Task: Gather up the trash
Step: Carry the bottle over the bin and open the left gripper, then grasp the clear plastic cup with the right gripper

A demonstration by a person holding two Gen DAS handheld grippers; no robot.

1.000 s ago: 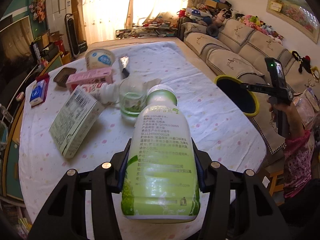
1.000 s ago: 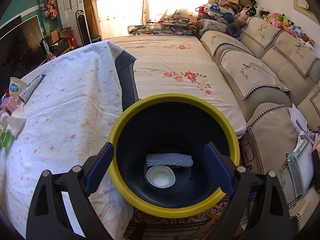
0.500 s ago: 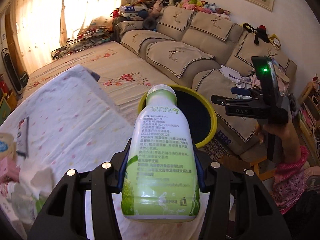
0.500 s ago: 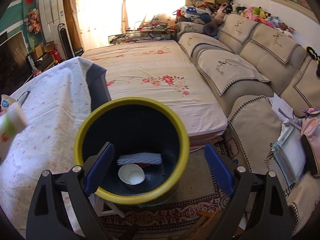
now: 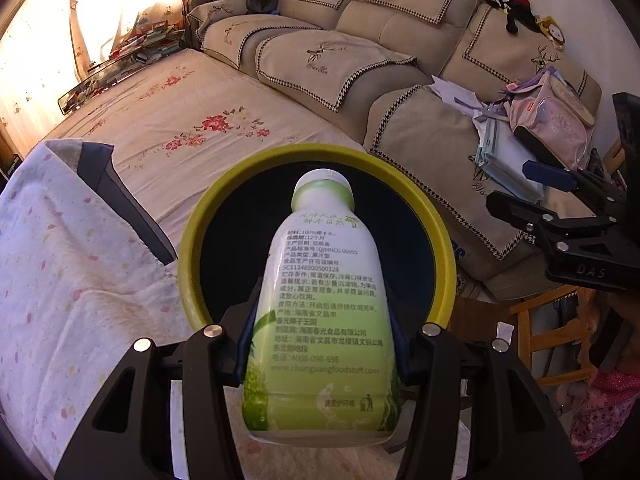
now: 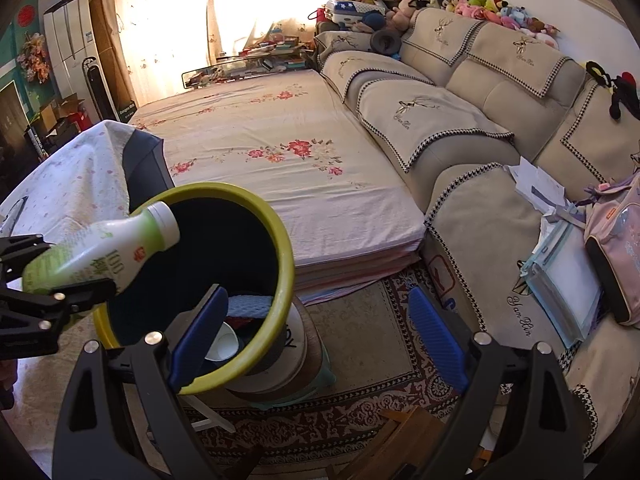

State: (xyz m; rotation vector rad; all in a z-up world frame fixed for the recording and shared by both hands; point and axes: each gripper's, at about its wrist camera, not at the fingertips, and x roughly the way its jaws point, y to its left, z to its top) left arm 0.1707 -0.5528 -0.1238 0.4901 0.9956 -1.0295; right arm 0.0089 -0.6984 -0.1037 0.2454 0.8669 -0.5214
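Bottle [image 5: 320, 304] now over bin [image 5: 192, 256] (gripped)

The bottle [image 5: 322, 308] label reads "chunguangfoodstuff.com", above it "4008-098-698", higher up "SC11346900500128" and "100%"; its other face shows a big "100". Right of the bottle, "DAS" stands on the right tongs [image 5: 560, 216]. "Yan Xin" is stitched on the sofa cover [image 6: 516, 320].

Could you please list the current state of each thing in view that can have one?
Bottle: capped, clamped in the left gripper, tilted cap-first over the bin.
Bin: open, holding a white bowl and a blue mesh piece.
Right gripper: open, empty, beside the bin.
Backpack: lying on the sofa.
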